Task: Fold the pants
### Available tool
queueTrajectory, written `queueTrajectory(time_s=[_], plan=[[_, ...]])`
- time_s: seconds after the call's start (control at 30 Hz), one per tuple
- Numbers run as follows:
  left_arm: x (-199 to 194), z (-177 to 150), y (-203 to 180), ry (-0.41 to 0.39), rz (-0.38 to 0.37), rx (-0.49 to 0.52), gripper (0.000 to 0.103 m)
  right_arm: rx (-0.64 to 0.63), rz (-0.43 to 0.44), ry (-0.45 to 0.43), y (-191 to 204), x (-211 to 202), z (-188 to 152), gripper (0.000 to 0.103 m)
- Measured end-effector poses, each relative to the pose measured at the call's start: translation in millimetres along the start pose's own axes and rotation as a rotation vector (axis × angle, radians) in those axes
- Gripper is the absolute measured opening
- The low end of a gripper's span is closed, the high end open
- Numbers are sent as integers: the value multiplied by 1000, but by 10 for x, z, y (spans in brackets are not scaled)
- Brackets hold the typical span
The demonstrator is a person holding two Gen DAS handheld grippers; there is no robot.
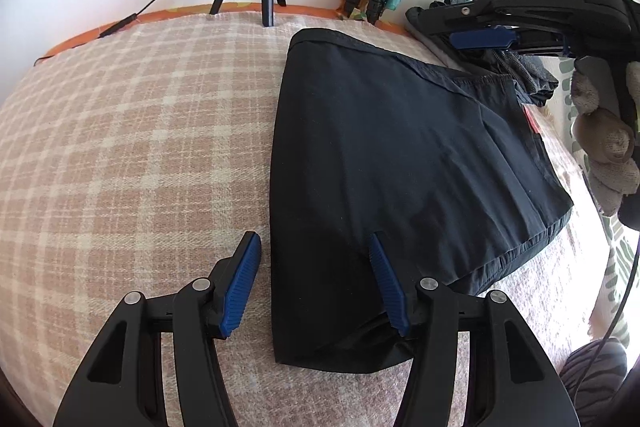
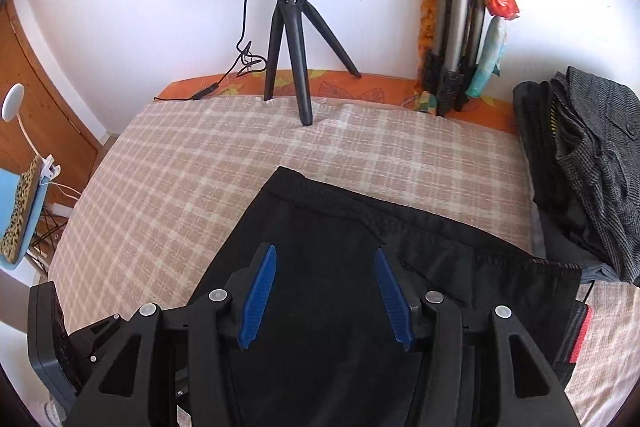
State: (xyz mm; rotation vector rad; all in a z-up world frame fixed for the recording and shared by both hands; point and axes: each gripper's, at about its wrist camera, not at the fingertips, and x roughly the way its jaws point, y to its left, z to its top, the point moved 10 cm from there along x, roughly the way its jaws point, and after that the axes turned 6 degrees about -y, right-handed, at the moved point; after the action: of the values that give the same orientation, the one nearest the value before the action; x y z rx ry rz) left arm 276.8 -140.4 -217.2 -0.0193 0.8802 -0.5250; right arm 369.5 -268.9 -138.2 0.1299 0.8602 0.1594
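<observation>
Black pants (image 1: 400, 147) lie folded into a flat, roughly square packet on the plaid blanket (image 1: 120, 147), with a red tag (image 1: 532, 123) at their right edge. My left gripper (image 1: 314, 253) is open at the packet's near left corner. Its left finger is over the blanket and its right finger over the cloth, and the packet's left edge runs between them. In the right wrist view my right gripper (image 2: 326, 269) hangs open just above the middle of the pants (image 2: 340, 223). Nothing is pinched between its blue pads (image 2: 260, 295).
A ring light on a small black tripod (image 2: 296, 47) stands at the blanket's far edge, its cable (image 2: 224, 83) trailing left. Folded tripod legs (image 2: 456, 27) lean in the corner. A pile of dark grey clothes (image 2: 592, 163) sits at the right. Bare blanket (image 2: 180, 179) stretches left of the pants.
</observation>
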Motion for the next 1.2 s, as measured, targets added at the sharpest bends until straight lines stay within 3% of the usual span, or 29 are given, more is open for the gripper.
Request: queueTrajectory(time_s=[0.37, 0.7, 0.8, 0.9, 1.03, 1.1, 1.2], plan=[[-39, -2, 54, 3, -144, -154, 55, -13, 68, 133, 512, 566, 25, 54], [-42, -9, -5, -3, -156, -126, 52, -51, -31, 262, 629, 1107, -48, 57], [-43, -7, -19, -7, -162, -128, 52, -68, -54, 311, 669, 1220, -73, 65], [-37, 7, -43, -10, -166, -130, 52, -139, -103, 352, 719, 1300, -115, 66], [-102, -20, -31, -15, -163, -105, 52, -206, -151, 346, 750, 1304, -144, 57], [-123, -23, -22, -19, -152, -90, 52, -225, -170, 336, 745, 1285, -138, 36], [-145, 14, -26, -28, -137, -80, 53, -204, -162, 325, 688, 1242, -130, 23]])
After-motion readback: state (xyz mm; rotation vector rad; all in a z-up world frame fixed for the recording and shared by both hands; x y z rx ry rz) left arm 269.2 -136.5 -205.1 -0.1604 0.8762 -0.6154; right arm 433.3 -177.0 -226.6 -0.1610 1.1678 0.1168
